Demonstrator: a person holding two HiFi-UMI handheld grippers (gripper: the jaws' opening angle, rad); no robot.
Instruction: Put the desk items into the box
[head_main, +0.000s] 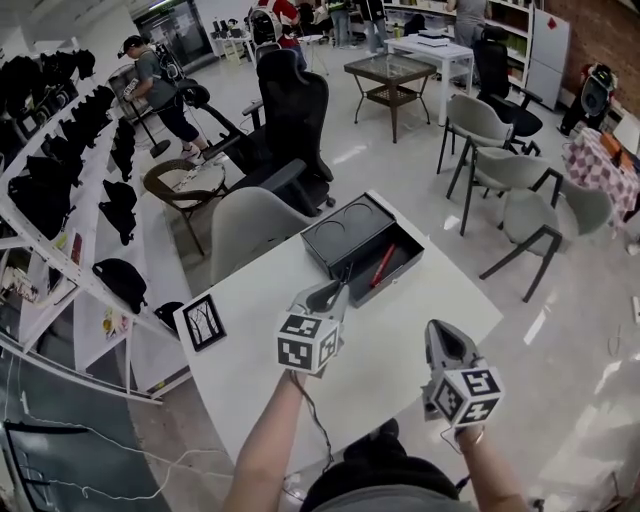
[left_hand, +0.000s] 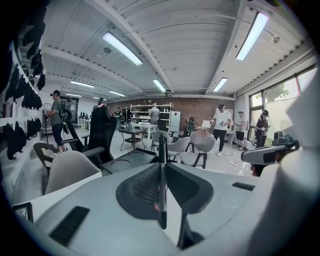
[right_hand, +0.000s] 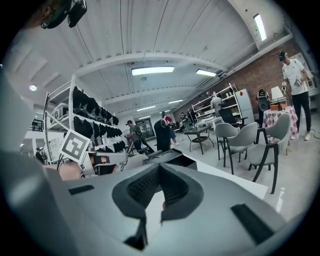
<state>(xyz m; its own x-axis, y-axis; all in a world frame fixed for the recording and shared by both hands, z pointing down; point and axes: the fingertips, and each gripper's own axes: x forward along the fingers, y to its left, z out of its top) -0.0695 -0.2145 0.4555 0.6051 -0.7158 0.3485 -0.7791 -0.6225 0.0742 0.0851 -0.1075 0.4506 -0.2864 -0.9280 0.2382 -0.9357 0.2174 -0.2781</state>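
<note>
Jaws tight on black pen (left_hand: 161, 200), left gripper (head_main: 338, 292); together, right gripper (right_hand: 159, 169); seemingly red pen (head_main: 383, 265) in box (head_main: 405, 248).

No legible text anywhere.
Left gripper (head_main: 336, 293) and right gripper (head_main: 438, 328) carry square coded markers only; no letters, no numbers.

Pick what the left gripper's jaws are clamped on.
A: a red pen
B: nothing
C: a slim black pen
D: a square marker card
C: in the left gripper view the left gripper has its jaws closed on a slim black pen that stands upright between them, while the red pen lies in the open black box.
</note>
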